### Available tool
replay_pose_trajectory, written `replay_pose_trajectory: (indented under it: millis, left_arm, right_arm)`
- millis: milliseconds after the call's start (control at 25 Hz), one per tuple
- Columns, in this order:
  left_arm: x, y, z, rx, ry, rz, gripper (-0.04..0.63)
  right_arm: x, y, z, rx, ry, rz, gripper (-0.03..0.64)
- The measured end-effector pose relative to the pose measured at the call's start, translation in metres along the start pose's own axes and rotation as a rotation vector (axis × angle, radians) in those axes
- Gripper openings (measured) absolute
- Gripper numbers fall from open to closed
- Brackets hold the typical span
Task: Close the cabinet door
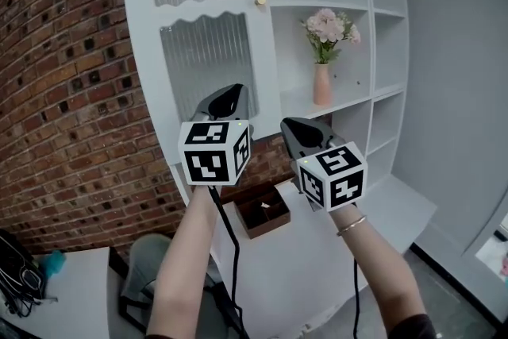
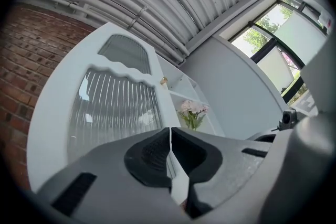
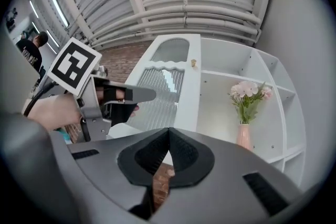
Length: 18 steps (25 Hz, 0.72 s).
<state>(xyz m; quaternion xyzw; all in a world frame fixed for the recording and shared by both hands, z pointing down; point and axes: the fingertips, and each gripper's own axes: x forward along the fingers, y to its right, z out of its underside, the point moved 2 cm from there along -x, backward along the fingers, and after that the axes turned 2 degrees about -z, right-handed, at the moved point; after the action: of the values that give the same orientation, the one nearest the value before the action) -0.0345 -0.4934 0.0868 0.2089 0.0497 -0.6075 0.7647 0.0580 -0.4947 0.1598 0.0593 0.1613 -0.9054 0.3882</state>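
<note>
The white cabinet door [image 1: 202,52] has ribbed glass panels and a small gold knob [image 1: 260,1] at its right edge. It lies flat against the cabinet front, left of the open shelves. My left gripper [image 1: 230,95] hovers in front of the door's lower glass, apart from it, jaws shut with nothing between them [image 2: 170,131]. My right gripper [image 1: 298,127] is beside it to the right, below the shelf, and is also shut and empty [image 3: 168,131]. The door [image 3: 163,86] and the left gripper [image 3: 144,94] both show in the right gripper view.
A pink vase of flowers [image 1: 321,83] stands on a shelf right of the door. A brown wooden box [image 1: 262,210] sits on the white counter [image 1: 317,266] below my grippers. A brick wall [image 1: 63,91] runs along the left, with a grey chair [image 1: 147,266] beneath it.
</note>
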Motion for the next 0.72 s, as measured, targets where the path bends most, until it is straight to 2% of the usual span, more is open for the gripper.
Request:
replay_pose_trajectory:
  millis: [320,480,720]
  left_arm:
    - [-0.06,0.015,0.04,-0.031,-0.034,0.06,0.015]
    - [-0.089,0.026,0.067,-0.101,-0.064,0.11,0.014]
    - [-0.13,0.039,0.133,-0.14,-0.167,0.102,0.011]
  right_arm:
    - [-0.043,-0.026,0.019,0.037,-0.018,0.002,0.0]
    - [-0.068,-0.037,0.042,0.07,-0.031,0.029,0.0]
    - [-0.098,-0.054,0.082,0.133,-0.072,0.039,0.0]
